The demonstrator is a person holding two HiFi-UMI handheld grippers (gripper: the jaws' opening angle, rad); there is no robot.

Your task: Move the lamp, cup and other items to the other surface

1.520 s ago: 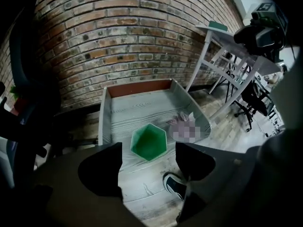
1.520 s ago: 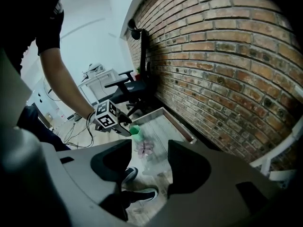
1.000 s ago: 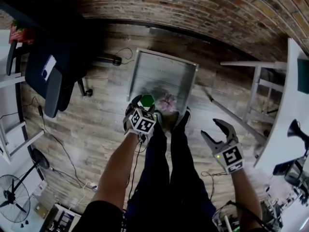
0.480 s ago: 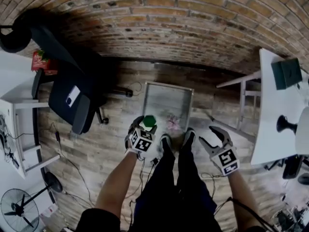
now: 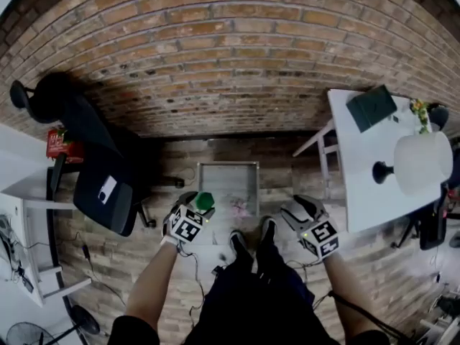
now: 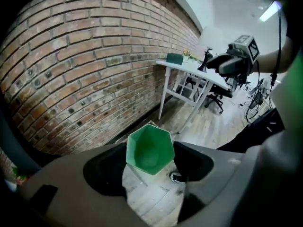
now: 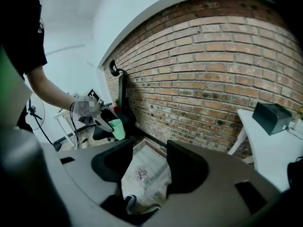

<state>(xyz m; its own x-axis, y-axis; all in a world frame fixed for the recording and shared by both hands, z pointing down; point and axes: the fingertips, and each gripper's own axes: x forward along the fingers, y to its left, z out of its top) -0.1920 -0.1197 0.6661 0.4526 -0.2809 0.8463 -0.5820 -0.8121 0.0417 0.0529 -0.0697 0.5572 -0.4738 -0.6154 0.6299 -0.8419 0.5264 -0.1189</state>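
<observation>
Both point forward: left tongs (image 5: 195, 208) gripping the green cup (image 5: 205, 201), right tongs (image 5: 296, 208) apart, empty.

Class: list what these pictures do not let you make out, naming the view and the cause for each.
- Pink thing on the grey tray: too small in the head view and blurred in the right gripper view.
- Yellow-green thing on the white table: too small in the head view.
- Print on the red pack: too small in the head view.
- Where the left claw touches the green cup: covered by the cup's rim in the left gripper view.
</observation>
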